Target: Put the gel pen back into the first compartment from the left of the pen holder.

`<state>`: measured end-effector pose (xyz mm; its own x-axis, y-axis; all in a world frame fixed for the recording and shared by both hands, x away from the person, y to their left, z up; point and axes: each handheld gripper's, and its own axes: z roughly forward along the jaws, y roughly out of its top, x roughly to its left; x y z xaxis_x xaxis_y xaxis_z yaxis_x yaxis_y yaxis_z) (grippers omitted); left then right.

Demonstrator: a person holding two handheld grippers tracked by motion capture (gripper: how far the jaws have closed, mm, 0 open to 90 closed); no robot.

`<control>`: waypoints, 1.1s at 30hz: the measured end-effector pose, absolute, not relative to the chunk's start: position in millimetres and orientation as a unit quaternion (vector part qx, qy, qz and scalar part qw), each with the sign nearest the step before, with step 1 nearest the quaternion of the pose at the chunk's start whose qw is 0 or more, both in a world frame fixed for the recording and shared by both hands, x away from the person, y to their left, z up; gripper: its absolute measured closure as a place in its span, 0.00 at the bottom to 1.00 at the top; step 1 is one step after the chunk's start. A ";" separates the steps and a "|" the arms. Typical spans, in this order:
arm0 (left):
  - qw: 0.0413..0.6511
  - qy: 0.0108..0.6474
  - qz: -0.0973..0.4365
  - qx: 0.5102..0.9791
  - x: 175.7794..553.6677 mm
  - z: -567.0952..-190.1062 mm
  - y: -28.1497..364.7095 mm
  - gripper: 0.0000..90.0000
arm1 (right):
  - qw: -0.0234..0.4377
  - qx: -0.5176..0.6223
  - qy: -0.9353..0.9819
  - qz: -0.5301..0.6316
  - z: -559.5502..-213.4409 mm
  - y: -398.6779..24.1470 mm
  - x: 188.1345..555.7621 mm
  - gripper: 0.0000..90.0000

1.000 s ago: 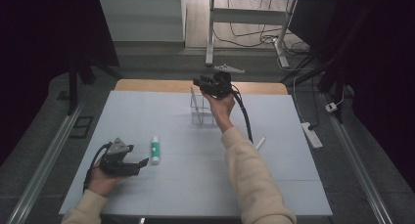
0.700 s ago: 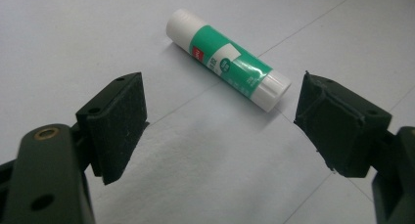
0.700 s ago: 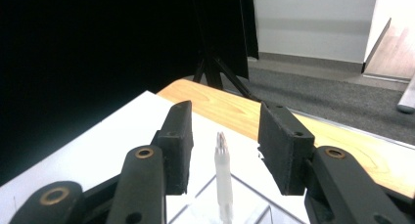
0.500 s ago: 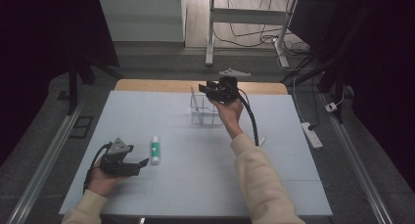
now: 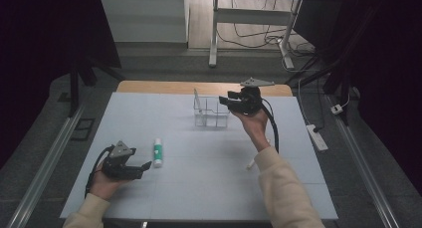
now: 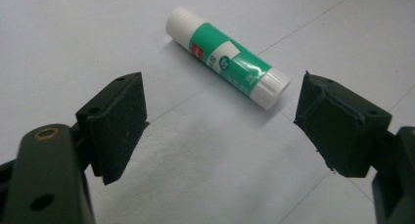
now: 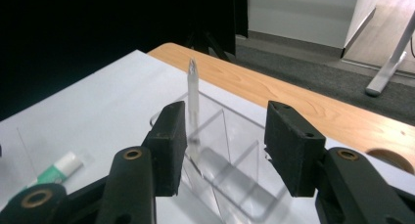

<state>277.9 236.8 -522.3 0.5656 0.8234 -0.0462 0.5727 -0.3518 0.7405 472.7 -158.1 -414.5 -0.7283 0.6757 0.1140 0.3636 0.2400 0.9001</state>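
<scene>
A green and white glue stick (image 5: 158, 152) lies on the pale mat (image 5: 199, 188), just right of my left gripper (image 5: 144, 165). In the left gripper view the glue stick (image 6: 225, 62) lies a little beyond the jaws, and my left gripper (image 6: 220, 121) is open with only mat between its pads. A clear acrylic organizer (image 5: 211, 112) stands at the far middle of the mat. My right gripper (image 5: 227, 101) hovers at its right side, raised off the mat. Its jaws have just been opening; my right gripper (image 7: 227, 141) holds nothing, and the organizer (image 7: 230, 155) sits beyond and below.
A tall clear upright piece (image 7: 192, 87) rises from the organizer's far corner. The wooden table edge (image 5: 164, 86) runs behind the mat. A white power strip (image 5: 317, 137) lies on the floor at the right. A small white item (image 5: 248, 165) rests by the right sleeve.
The right hand has moved to the right, from over the organizer to its right side, and its jaws stand wider. The left hand and the glue stick have not moved.
</scene>
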 end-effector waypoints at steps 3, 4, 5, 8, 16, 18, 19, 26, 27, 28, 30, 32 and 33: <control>0.368 0.433 0.170 0.805 277.3 -522.3 236.3 0.22 | 0.150 0.337 0.773 0.515 -417.1 -168.1 467.5 0.54; 0.367 0.433 0.170 0.805 277.2 -522.3 236.2 0.22 | 0.150 0.337 0.775 0.513 -418.3 -171.2 465.9 0.54; 0.367 0.433 0.170 0.805 277.3 -522.4 236.1 0.22 | 0.150 0.337 0.776 0.512 -419.6 -174.0 464.4 0.53; 0.367 0.434 0.170 0.805 277.3 -522.3 236.1 0.22 | 0.151 0.337 0.780 0.505 -422.5 -181.7 460.7 0.52; 0.367 0.436 0.168 0.804 277.6 -522.9 236.7 0.22 | 0.151 0.327 0.796 0.486 -427.6 -199.3 451.4 0.50; 0.367 0.436 0.169 0.804 277.6 -522.9 236.7 0.22 | 0.152 0.326 0.798 0.483 -429.2 -203.9 449.5 0.50; 0.367 0.437 0.169 0.804 277.6 -522.8 236.6 0.22 | 0.150 0.327 0.799 0.482 -430.3 -206.3 448.7 0.49; 0.367 0.438 0.169 0.803 277.4 -522.5 236.5 0.22 | 0.149 0.325 0.805 0.474 -436.5 -220.8 442.4 0.48; 0.367 0.438 0.169 0.803 277.5 -522.6 236.4 0.22 | 0.150 0.323 0.807 0.471 -437.5 -222.2 441.4 0.48; 0.367 0.438 0.169 0.803 277.6 -522.6 236.3 0.22 | 0.151 0.322 0.808 0.469 -438.5 -223.5 440.5 0.48; 0.366 0.438 0.170 0.804 277.5 -522.6 236.2 0.22 | 0.146 0.314 0.813 0.468 -440.4 -226.0 439.2 0.48; 0.365 0.438 0.170 0.804 277.6 -522.7 236.1 0.22 | 0.147 0.309 0.816 0.467 -441.6 -227.6 437.6 0.48; 0.365 0.439 0.170 0.803 277.5 -522.7 236.2 0.22 | 0.149 0.306 0.818 0.464 -441.8 -228.4 436.7 0.47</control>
<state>277.5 236.2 -522.7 0.5574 0.8289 -0.0468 0.5806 -0.3488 0.7357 436.7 -228.4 -441.8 -0.7682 0.6389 0.0411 0.3630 0.3817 0.8500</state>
